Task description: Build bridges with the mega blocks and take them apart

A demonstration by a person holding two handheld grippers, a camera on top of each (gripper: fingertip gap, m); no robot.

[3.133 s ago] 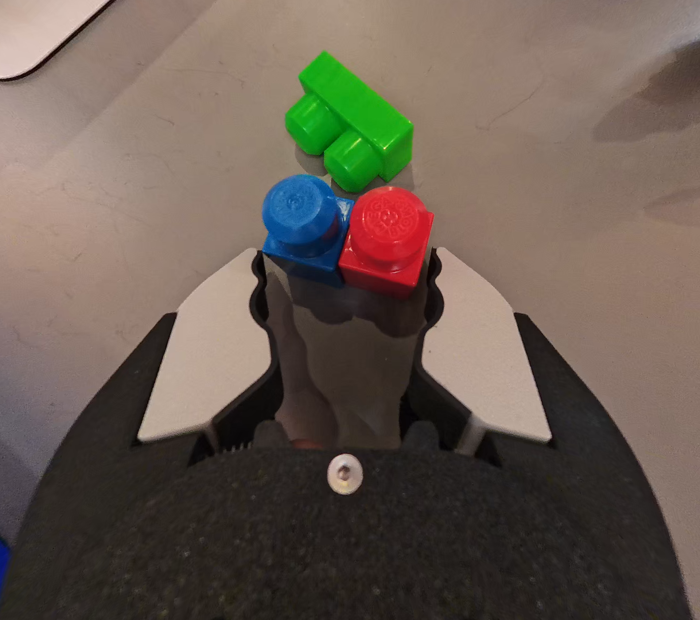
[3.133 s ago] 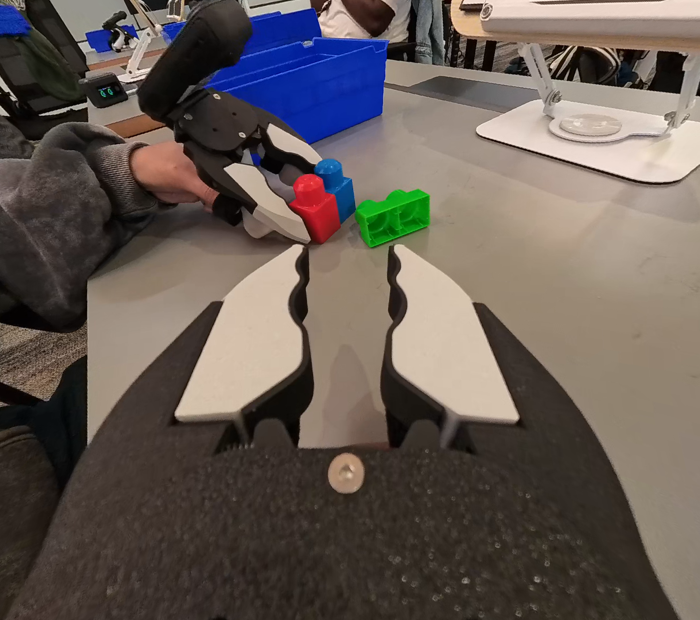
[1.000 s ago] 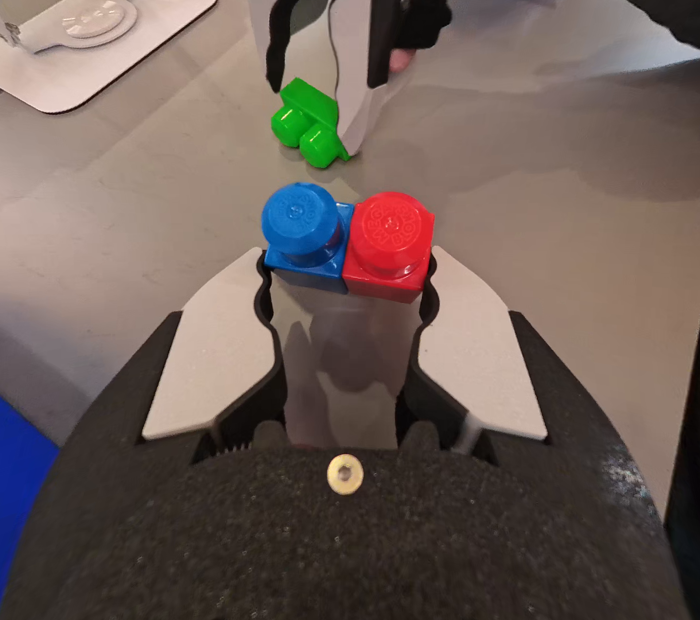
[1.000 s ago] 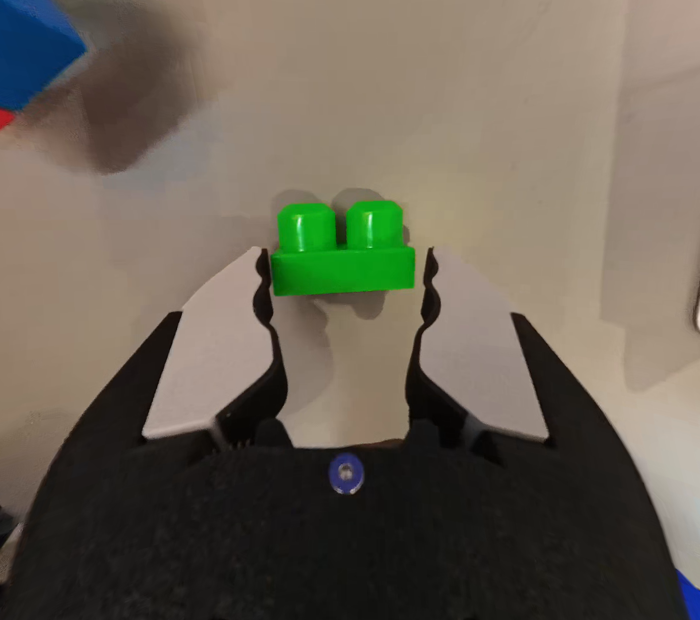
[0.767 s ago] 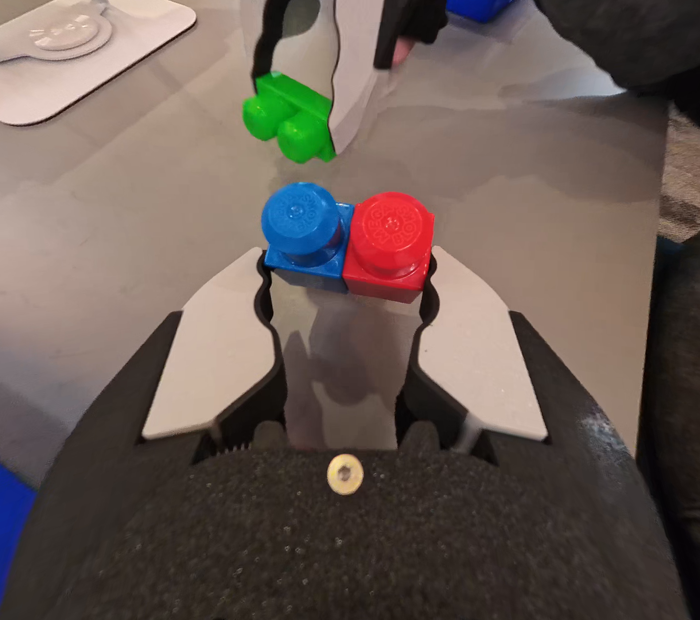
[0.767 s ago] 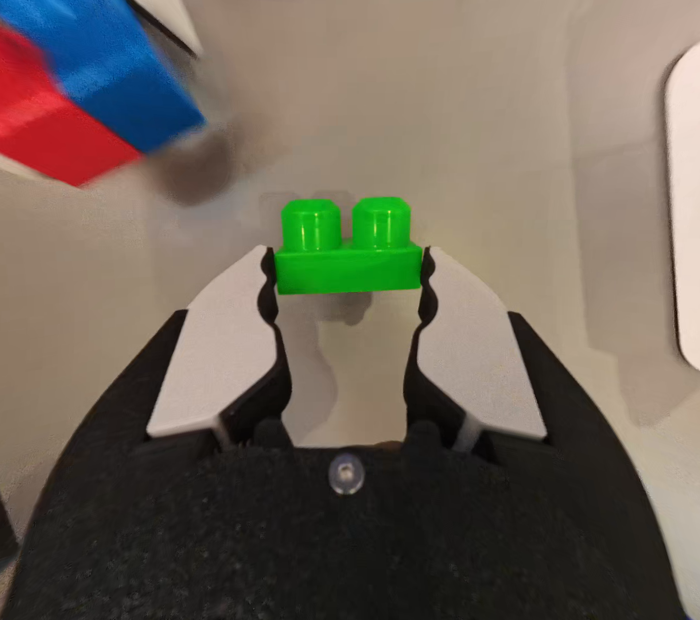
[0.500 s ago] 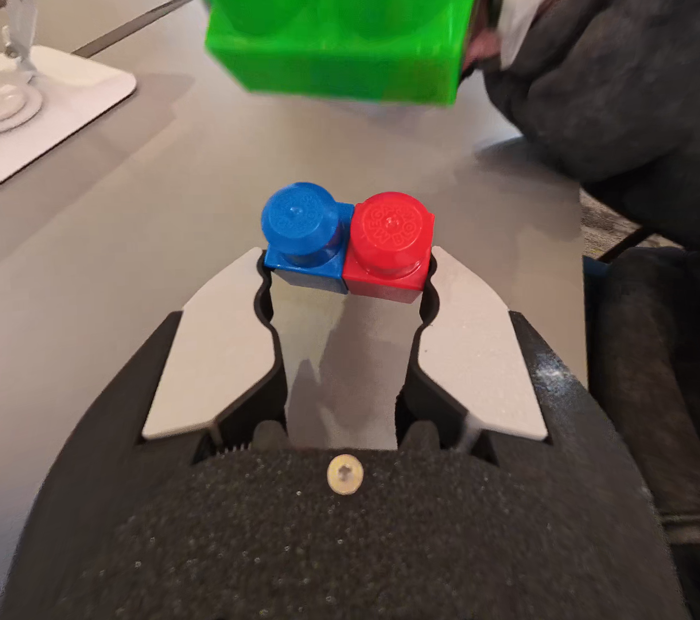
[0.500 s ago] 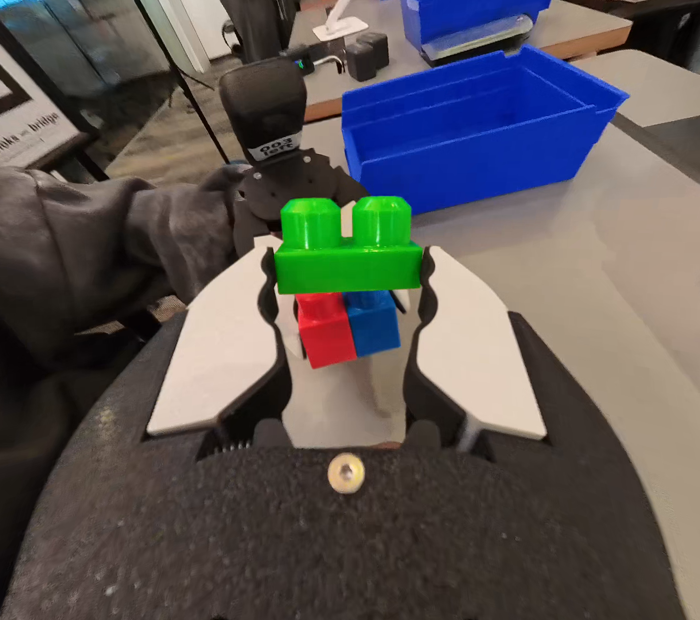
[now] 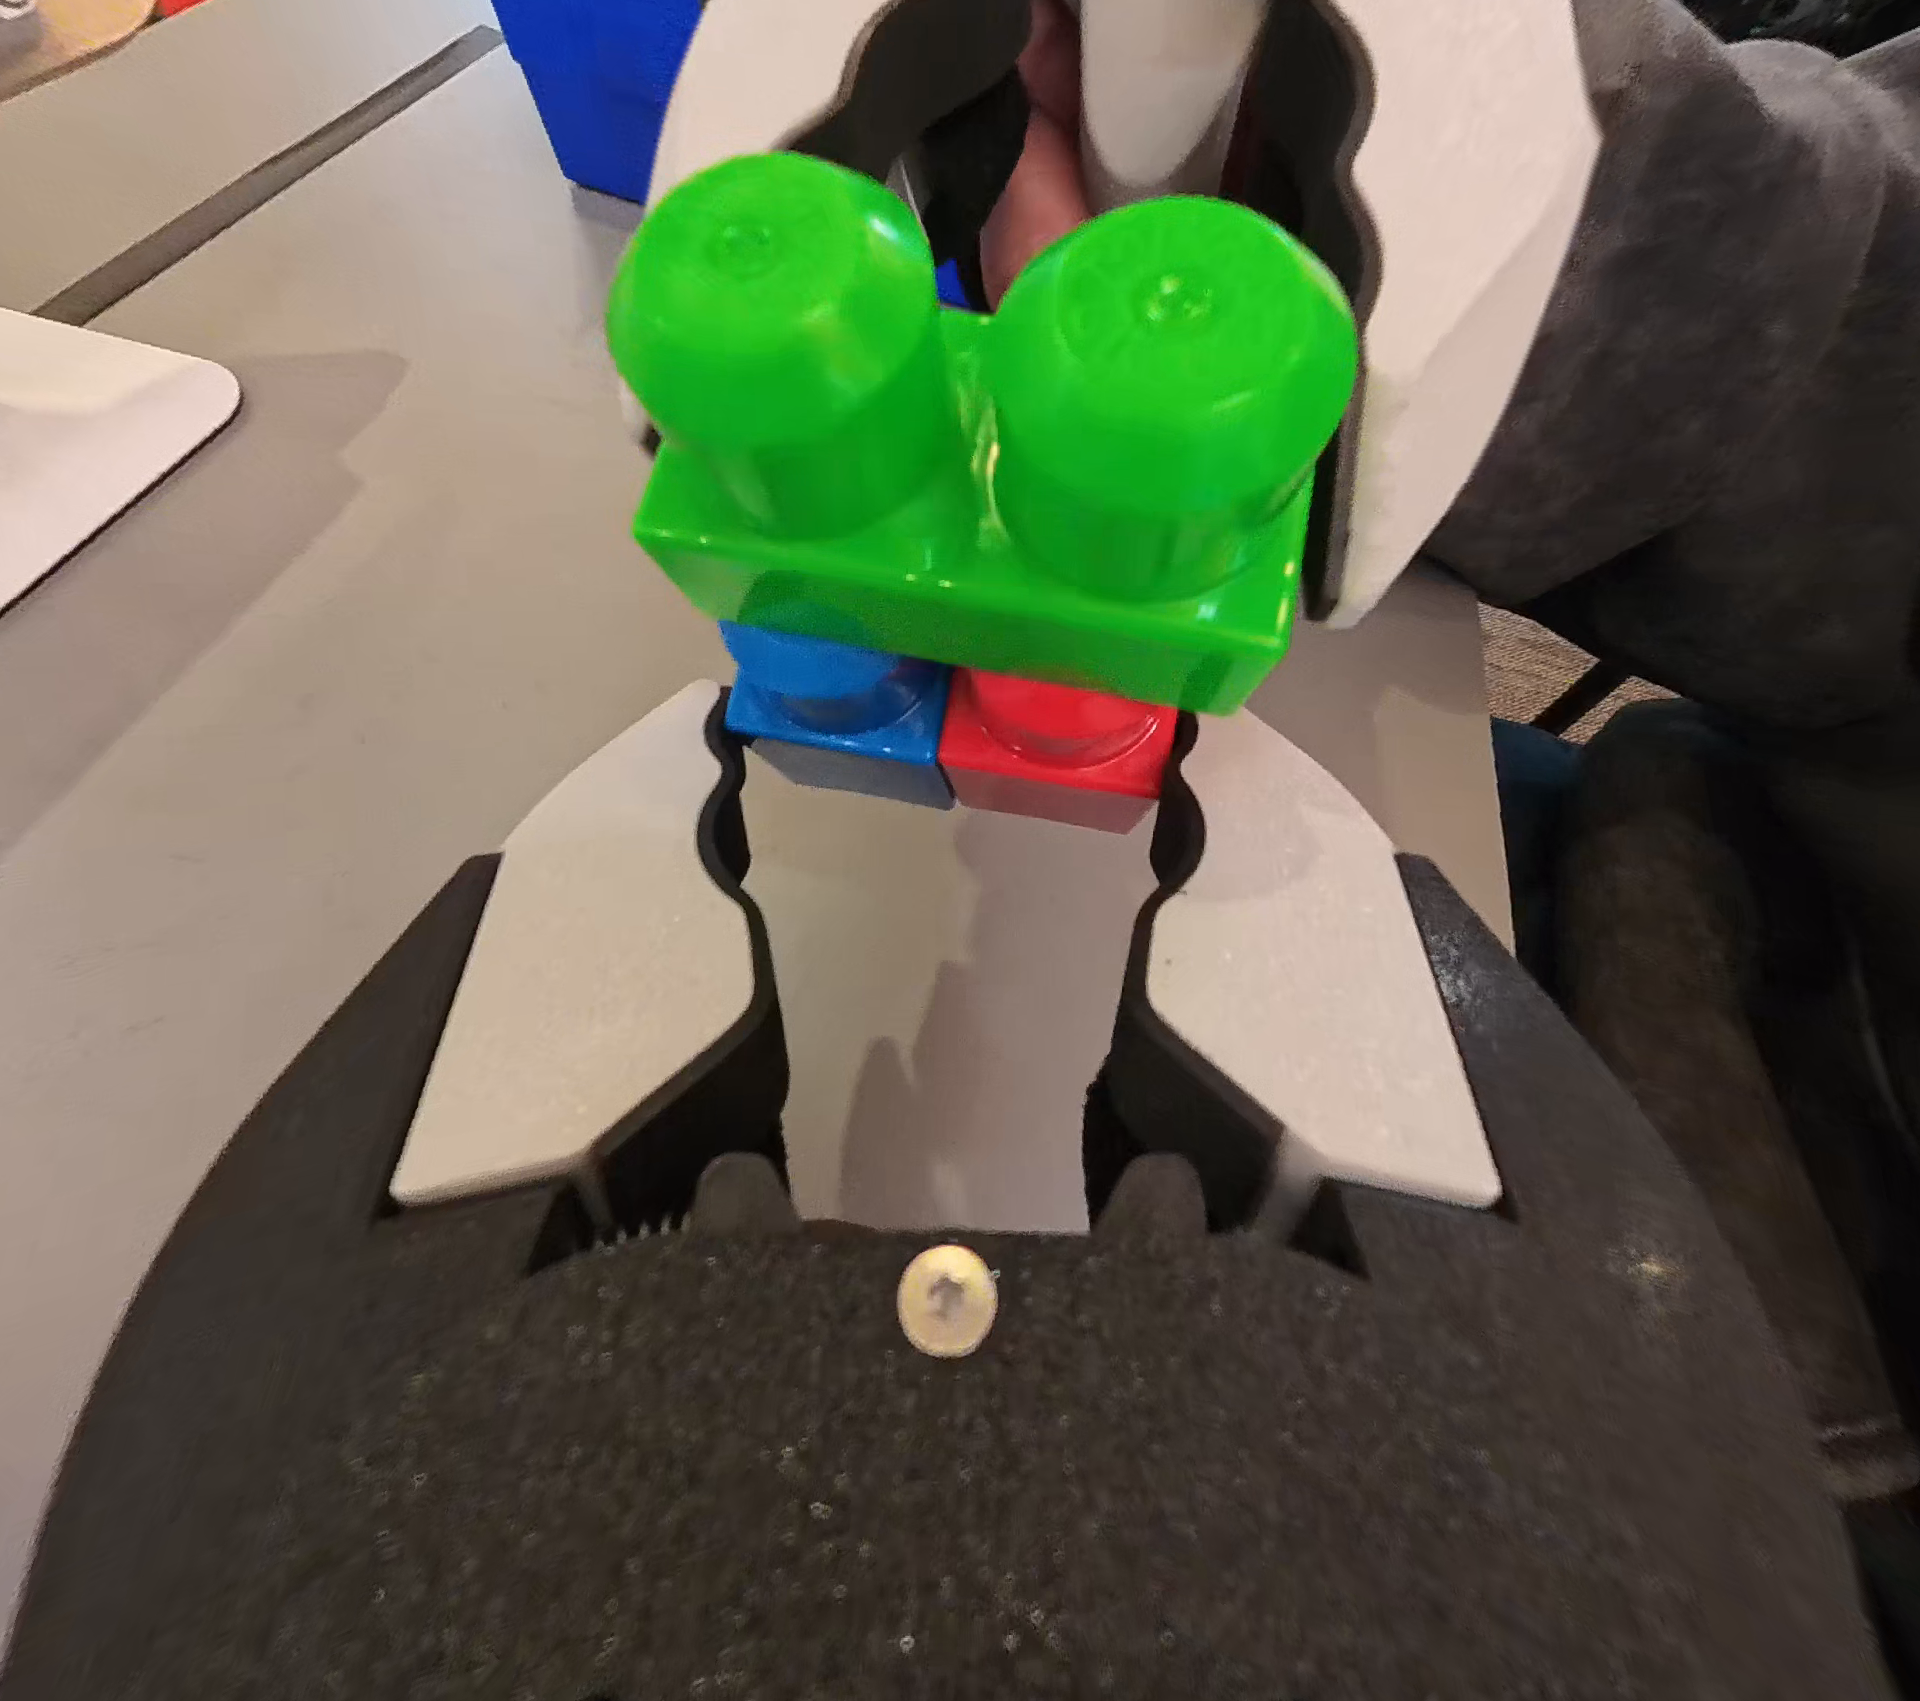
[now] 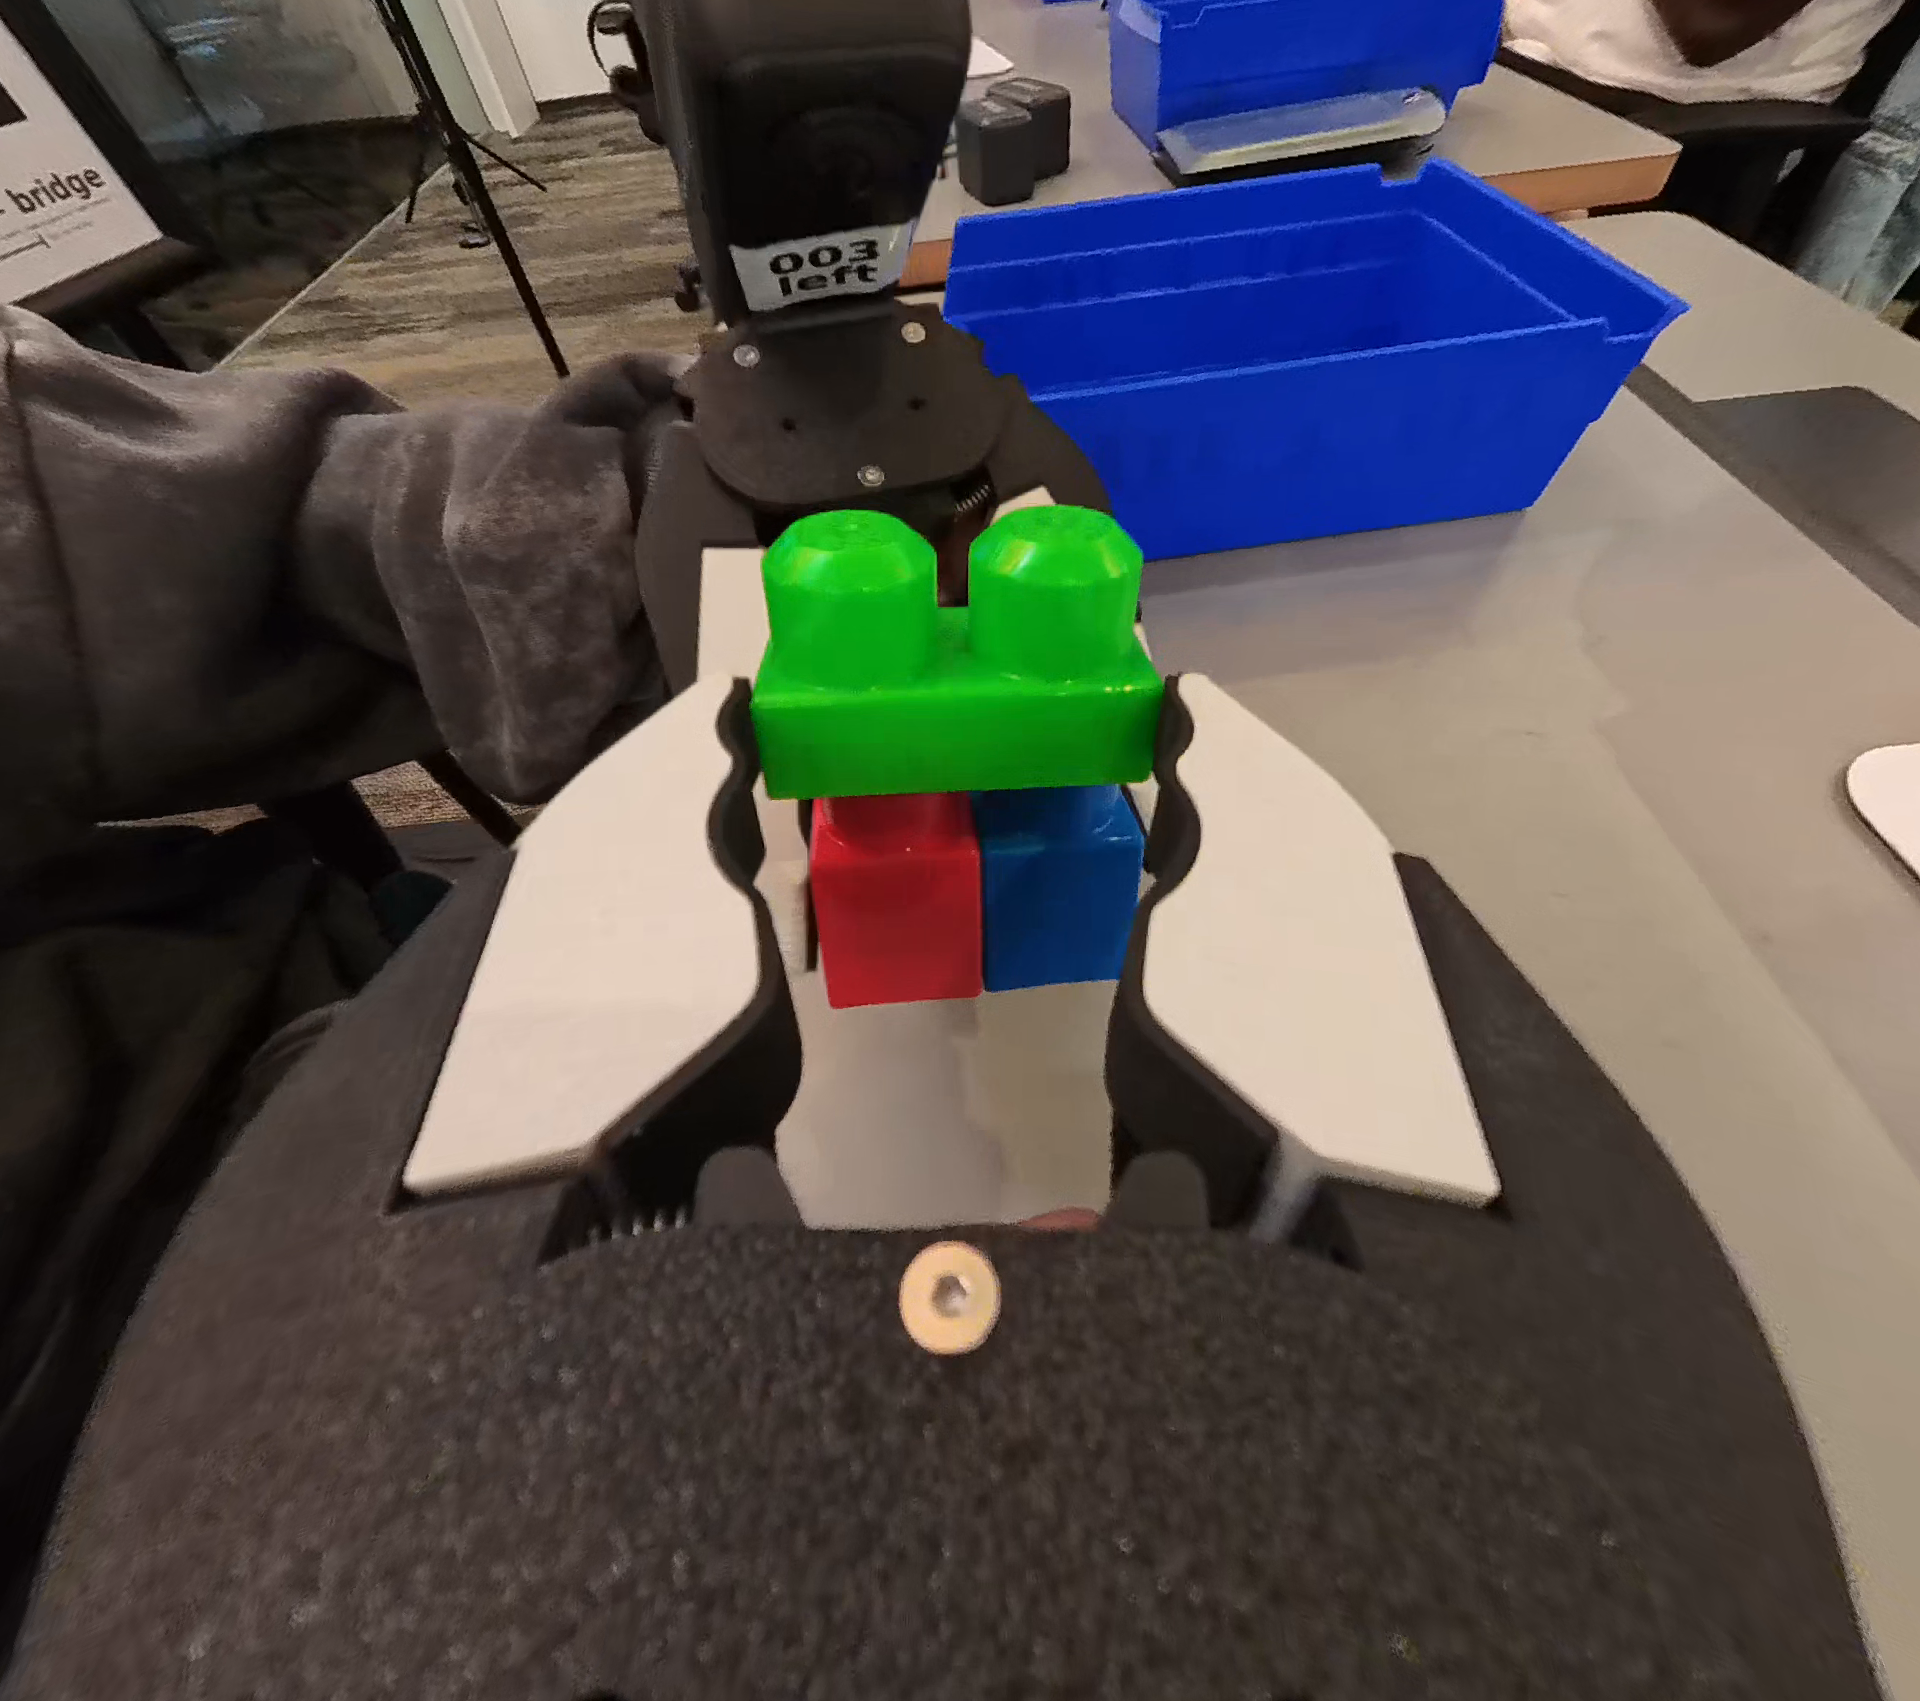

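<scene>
My left gripper (image 9: pixel 951 742) is shut on a blue block (image 9: pixel 831 721) and a red block (image 9: pixel 1060 758) held side by side above the grey table (image 9: pixel 312 716). My right gripper (image 10: pixel 954 737) is shut on a green two-stud block (image 10: pixel 951 695), which sits across the tops of the red block (image 10: pixel 894 903) and blue block (image 10: pixel 1060 893). In the left wrist view the green block (image 9: pixel 977 456) covers both lower studs, with the right gripper's fingers (image 9: pixel 1444 217) on either side of it. The left gripper's body (image 10: pixel 831 197) faces me in the right wrist view.
A large blue bin (image 10: pixel 1299 363) stands on the table behind the blocks, more blue bins (image 10: pixel 1299 41) sit on a farther table. A white stand base (image 9: pixel 94 436) lies at the left. Grey sleeves (image 10: pixel 312 560) and people in the background are in view. Tip to tip, the grippers are about 6 centimetres apart. Both grippers' tips are roughly 35 centimetres from the white stand base (image 9: pixel 94 436).
The right gripper closed on the green block, lifted it off the table and brought it down onto the blue and red blocks held by the left gripper, both raised above the table.
</scene>
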